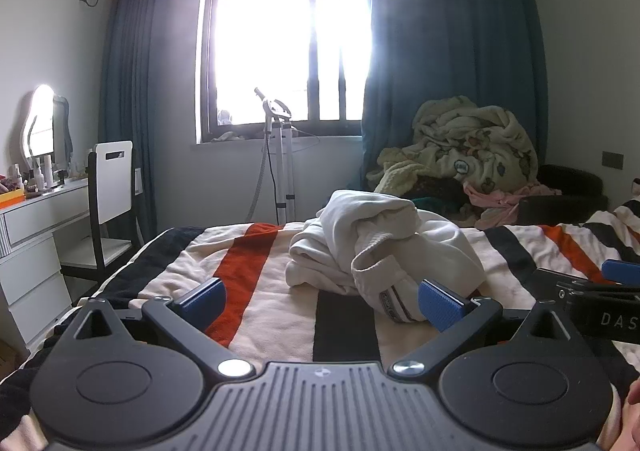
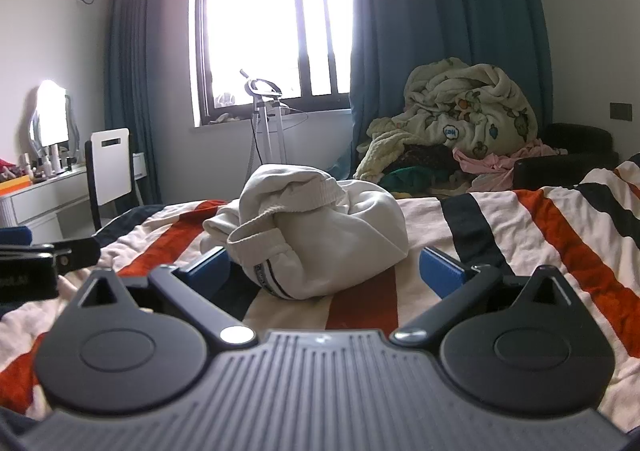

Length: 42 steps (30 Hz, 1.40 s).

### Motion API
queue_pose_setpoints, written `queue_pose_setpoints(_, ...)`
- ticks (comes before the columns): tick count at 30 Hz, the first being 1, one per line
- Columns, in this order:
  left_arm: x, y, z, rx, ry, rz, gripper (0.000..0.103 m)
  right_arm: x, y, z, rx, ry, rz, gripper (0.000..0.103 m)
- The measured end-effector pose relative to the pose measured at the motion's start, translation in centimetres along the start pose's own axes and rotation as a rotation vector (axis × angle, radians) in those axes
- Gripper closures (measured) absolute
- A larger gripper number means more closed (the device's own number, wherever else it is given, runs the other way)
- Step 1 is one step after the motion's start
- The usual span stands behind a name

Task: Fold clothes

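A crumpled white garment (image 1: 372, 247) lies in a heap on the bed (image 1: 264, 291), on its cream, orange and black striped cover. The left gripper (image 1: 320, 301) hovers low before it with jaws spread wide, gripping nothing. The right gripper (image 2: 326, 271) is likewise wide apart and unladen, the garment's cuffed edge (image 2: 272, 271) lying between its blue fingers (image 2: 440, 269)
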<state>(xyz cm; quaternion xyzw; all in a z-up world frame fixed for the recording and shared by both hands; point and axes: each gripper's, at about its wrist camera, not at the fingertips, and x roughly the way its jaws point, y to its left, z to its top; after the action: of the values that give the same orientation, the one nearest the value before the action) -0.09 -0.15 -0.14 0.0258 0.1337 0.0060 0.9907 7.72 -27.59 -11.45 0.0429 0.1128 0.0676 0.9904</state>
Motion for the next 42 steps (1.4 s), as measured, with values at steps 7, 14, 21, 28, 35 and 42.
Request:
queue_pose_setpoints(7,0.0,0.1,-0.1,-0.002,0.002,0.0,0.0,0.1,-0.1,0.0,0.001,0.004,0.003,0.0)
queue_pose_setpoints(14,0.0,0.3,-0.1,-0.005,0.001,0.0,0.0,0.1,-0.1,-0.1,0.004,0.006,0.003,0.0)
queue_pose_setpoints(21,0.5,0.2,-0.7,0.005,0.005,0.01,0.0,0.1,0.1,-0.1,-0.004,0.014,-0.001,0.0)
queue_pose_setpoints(28,1.6,-0.2,-1.4,0.022,0.01,-0.015,0.0,0.2,-0.2,0.8,0.013,0.005,-0.006,0.0)
queue_pose_setpoints(35,4.7,-2.5,-0.2,0.124,0.014,-0.003,0.0,1.1,-1.7,7.3,0.069,-0.105,-0.056,0.0)
queue_pose_setpoints(42,12.9,-6.7,3.6,0.283,0.021,0.031,0.0,3.0,-5.3,13.0,0.195,-0.201,-0.101,0.0)
